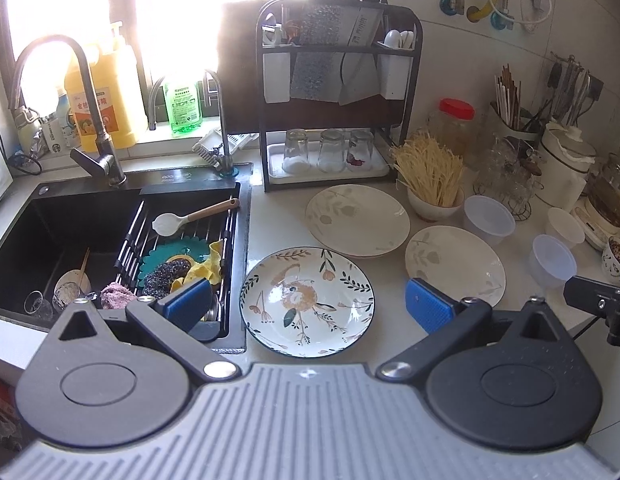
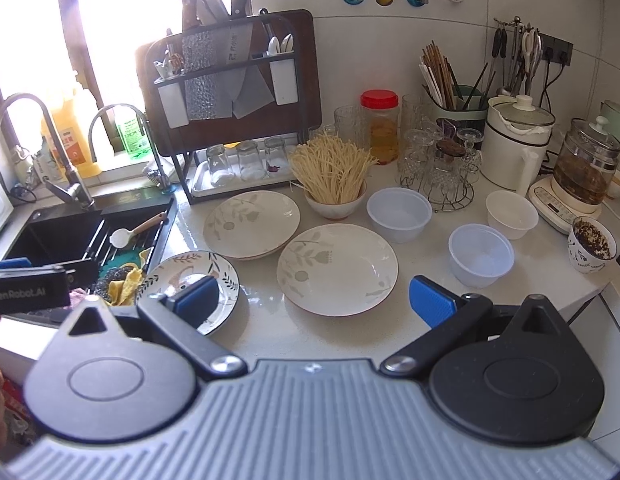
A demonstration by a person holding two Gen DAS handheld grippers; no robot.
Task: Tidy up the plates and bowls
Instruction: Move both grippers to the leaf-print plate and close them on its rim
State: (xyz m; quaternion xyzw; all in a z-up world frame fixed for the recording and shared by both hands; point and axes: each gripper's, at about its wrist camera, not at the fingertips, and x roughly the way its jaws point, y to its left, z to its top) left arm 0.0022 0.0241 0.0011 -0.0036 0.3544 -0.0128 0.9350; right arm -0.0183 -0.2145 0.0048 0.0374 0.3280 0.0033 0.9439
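A flower-patterned plate (image 1: 305,300) lies on the counter beside the sink, right in front of my left gripper (image 1: 307,306), which is open and holds nothing. Two cream leaf-print plates (image 1: 356,220) (image 1: 454,264) lie behind and to its right. In the right wrist view the nearer cream plate (image 2: 338,270) sits ahead of my open, empty right gripper (image 2: 314,300); the other cream plate (image 2: 251,224) and the flower plate (image 2: 213,272) lie to the left. Two clear plastic bowls (image 2: 400,214) (image 2: 481,256) and a white bowl (image 2: 512,214) stand at the right.
A black sink (image 1: 41,232) with a drain rack, sponge and cloths lies left. A dish rack (image 1: 338,100) with upturned glasses stands behind. A bowl of dry noodles (image 2: 334,176), a glass stand (image 2: 442,168), kettles and a patterned cup (image 2: 592,244) crowd the back right.
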